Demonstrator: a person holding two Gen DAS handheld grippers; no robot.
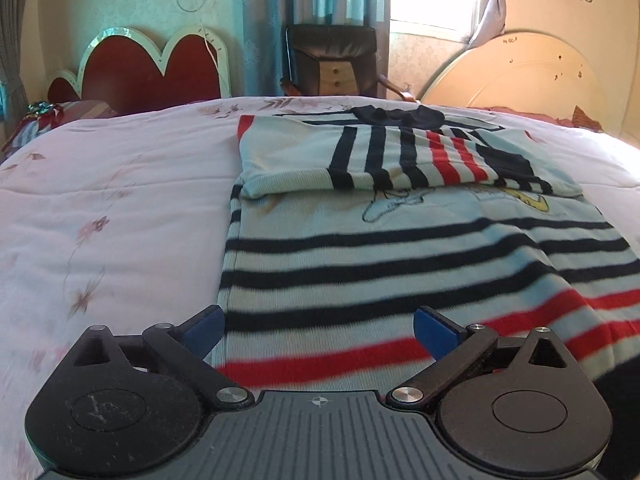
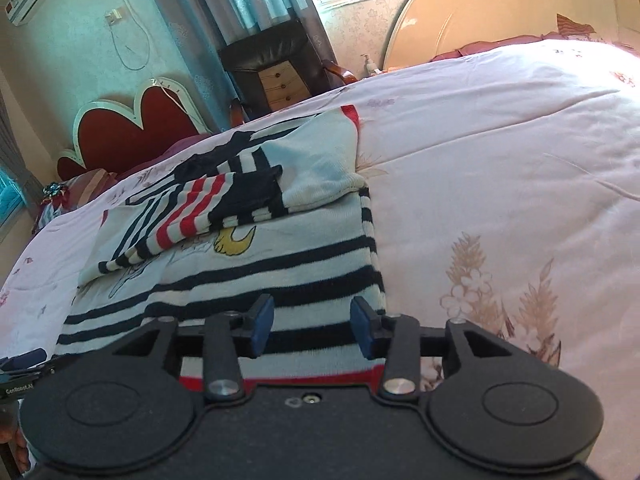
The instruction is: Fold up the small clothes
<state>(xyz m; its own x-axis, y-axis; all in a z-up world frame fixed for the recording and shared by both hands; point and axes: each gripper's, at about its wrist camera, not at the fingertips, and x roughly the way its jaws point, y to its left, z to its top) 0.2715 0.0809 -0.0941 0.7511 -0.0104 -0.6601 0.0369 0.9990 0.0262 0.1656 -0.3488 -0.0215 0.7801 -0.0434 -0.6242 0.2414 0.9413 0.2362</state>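
Both grippers are chunky black plastic: the left gripper (image 1: 318,332) and right gripper (image 2: 312,330) have blue pads (image 1: 434,334), round hub discs, silver pivot screws (image 2: 394,385), and a ribbed grey centre plate (image 1: 318,436) on the left.

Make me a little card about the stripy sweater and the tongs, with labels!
garment: stripy sweater, lying flat on the bed
sleeves: both folded in across the chest
bed cover: pink flowered quilt
left tongs: open, over the sweater's hem, holding nothing
right tongs: open, over the hem, holding nothing
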